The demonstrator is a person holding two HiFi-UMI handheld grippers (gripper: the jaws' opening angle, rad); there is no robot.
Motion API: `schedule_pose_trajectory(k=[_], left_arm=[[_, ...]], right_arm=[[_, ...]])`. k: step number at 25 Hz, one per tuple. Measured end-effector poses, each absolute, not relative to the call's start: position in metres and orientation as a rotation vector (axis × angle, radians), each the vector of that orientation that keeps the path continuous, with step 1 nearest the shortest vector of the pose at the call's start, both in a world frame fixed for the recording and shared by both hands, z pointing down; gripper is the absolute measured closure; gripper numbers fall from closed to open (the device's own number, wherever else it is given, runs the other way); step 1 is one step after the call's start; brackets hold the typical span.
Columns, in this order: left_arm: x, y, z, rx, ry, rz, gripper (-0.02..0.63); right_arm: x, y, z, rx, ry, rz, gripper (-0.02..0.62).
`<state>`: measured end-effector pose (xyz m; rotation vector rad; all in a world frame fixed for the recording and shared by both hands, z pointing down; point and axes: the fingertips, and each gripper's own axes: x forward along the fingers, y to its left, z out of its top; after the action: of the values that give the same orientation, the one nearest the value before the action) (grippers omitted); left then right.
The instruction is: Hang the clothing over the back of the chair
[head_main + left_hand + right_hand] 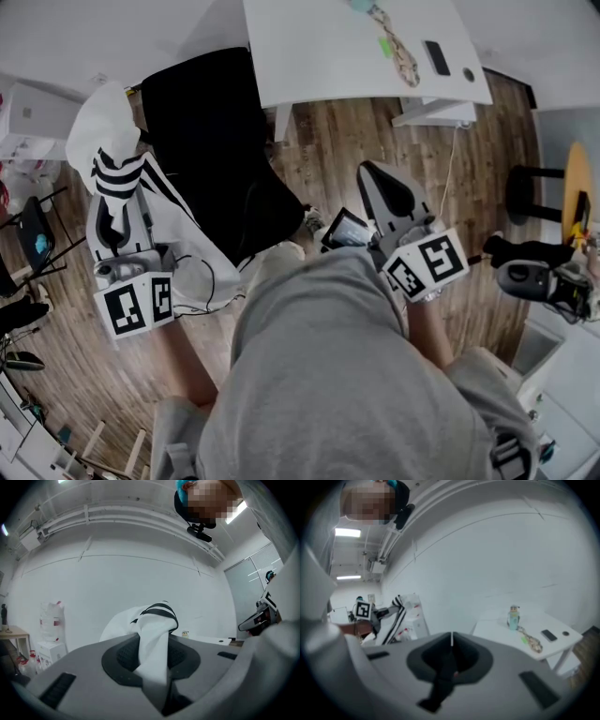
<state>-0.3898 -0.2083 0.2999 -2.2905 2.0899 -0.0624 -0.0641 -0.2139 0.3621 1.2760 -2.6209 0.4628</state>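
The left tongs [152, 641] are clamped on the white, black-striped clothing [111, 141]. Its bunched length runs from the pads toward the top of the head view, along the left edge of the black chair [211, 131]. It may touch the chair's back, though that is unclear. The right tongs [451, 639] are together and empty. The wood-plank floor [361, 141] lies below. 1 white worktop [319, 47] carries a phone [436, 56].
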Motion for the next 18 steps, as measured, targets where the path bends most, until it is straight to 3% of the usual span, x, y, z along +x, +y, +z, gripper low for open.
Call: schedule_pose_trajectory(k=[18], left_arm=[[-0.397, -0.232, 0.378, -2.379, 2.232, -0.324, 0.488]], right_arm=[[-0.066, -0.211, 0.373, 1.284, -2.592, 0.482, 0.56]])
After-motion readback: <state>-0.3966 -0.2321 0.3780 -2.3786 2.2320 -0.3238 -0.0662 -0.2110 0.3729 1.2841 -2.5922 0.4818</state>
